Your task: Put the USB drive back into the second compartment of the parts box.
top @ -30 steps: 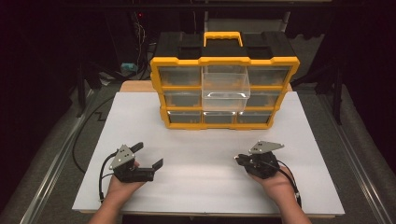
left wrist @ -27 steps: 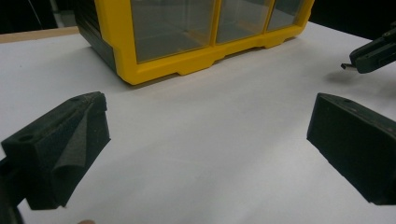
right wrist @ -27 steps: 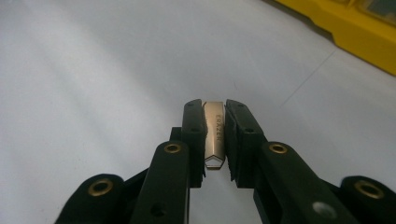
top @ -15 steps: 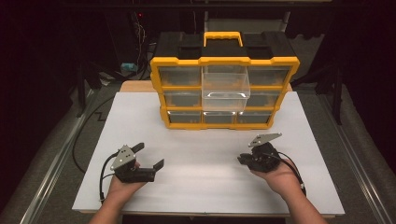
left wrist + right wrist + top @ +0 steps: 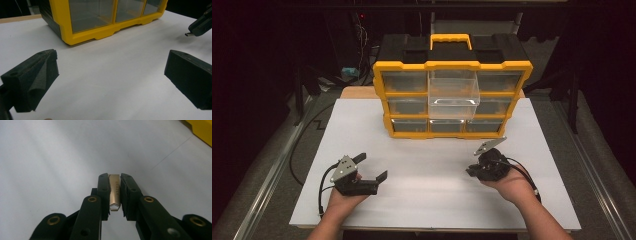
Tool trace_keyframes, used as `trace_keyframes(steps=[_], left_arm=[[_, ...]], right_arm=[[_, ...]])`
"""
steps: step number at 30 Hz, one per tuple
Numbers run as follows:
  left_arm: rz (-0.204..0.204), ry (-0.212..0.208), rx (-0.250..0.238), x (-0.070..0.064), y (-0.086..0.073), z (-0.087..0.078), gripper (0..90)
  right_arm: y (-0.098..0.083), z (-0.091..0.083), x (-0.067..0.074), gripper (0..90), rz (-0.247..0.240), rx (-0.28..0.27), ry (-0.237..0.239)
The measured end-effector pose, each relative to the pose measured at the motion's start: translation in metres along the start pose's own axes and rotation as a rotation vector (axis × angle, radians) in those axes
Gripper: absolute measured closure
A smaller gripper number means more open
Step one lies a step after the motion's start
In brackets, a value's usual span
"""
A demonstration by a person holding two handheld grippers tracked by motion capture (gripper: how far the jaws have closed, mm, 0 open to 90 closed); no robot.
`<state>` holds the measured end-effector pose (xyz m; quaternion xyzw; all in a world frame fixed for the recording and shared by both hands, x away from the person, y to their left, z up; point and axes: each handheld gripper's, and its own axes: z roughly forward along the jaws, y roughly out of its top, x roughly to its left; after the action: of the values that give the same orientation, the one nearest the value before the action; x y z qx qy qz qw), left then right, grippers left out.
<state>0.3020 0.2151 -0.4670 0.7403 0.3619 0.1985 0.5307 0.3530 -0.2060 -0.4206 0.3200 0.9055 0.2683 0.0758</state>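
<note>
Right gripper clamped on a small metal USB stick over the white board's right half, left gripper wide open and empty; best carried level toward the pulled-out clear drawer of the yellow organizer at the far edge

- A small metal USB stick, silvery with faint lettering along its flat face, sits pinched between two black pads, its pointed end toward the camera.
- In the left gripper view its plug end juts out just above the white table.
</note>
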Motion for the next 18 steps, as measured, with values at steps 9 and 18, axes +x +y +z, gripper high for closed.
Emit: trace_keyframes(steps=[9, 18], left_arm=[[0.001, 0.000, 0.002, -0.0010, 0.0002, 0.0001, 0.0], [0.001, 0.000, -0.003, -0.0018, 0.0003, 0.0000, 0.0]], right_arm=[[0.0041, -0.0004, 0.0010, 80.1, -0.035, 0.067, 0.035], [0.0040, 0.0000, 0.0013, 80.1, -0.053, 0.120, 0.055]])
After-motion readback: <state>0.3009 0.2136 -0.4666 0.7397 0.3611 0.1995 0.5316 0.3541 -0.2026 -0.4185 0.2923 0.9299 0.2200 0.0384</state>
